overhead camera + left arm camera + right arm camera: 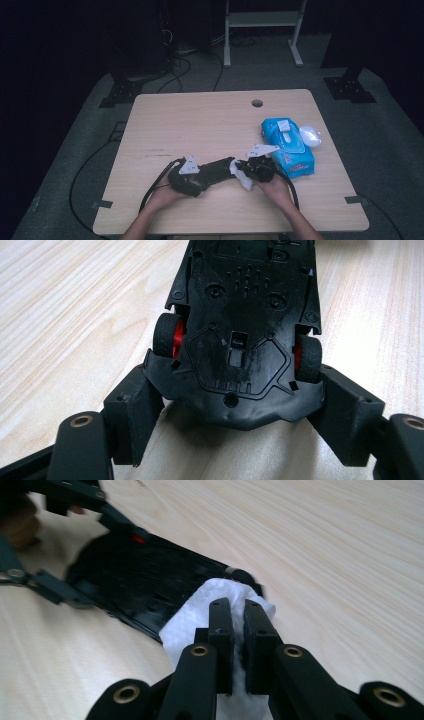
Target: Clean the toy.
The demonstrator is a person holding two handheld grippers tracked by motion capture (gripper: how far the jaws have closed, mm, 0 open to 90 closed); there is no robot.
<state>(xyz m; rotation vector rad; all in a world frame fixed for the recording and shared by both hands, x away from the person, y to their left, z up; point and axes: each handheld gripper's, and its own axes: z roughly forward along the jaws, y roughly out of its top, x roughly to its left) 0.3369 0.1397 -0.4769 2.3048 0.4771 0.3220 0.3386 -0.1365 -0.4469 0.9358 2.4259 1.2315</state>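
On the pale wooden table [200,120], your left gripper [235,405] clamps the upturned black toy car [240,320] by its end — just left of the blue wipes pack [287,147]. Your right gripper [239,630] pinches a white wipe [200,615] against the car's far end.

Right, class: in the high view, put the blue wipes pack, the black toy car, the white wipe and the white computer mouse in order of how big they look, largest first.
1. Blue wipes pack
2. Black toy car, though part of it is hidden in the left gripper
3 and 4. White wipe and white computer mouse look about alike; the wipe is bunched in the right gripper, so unranked.
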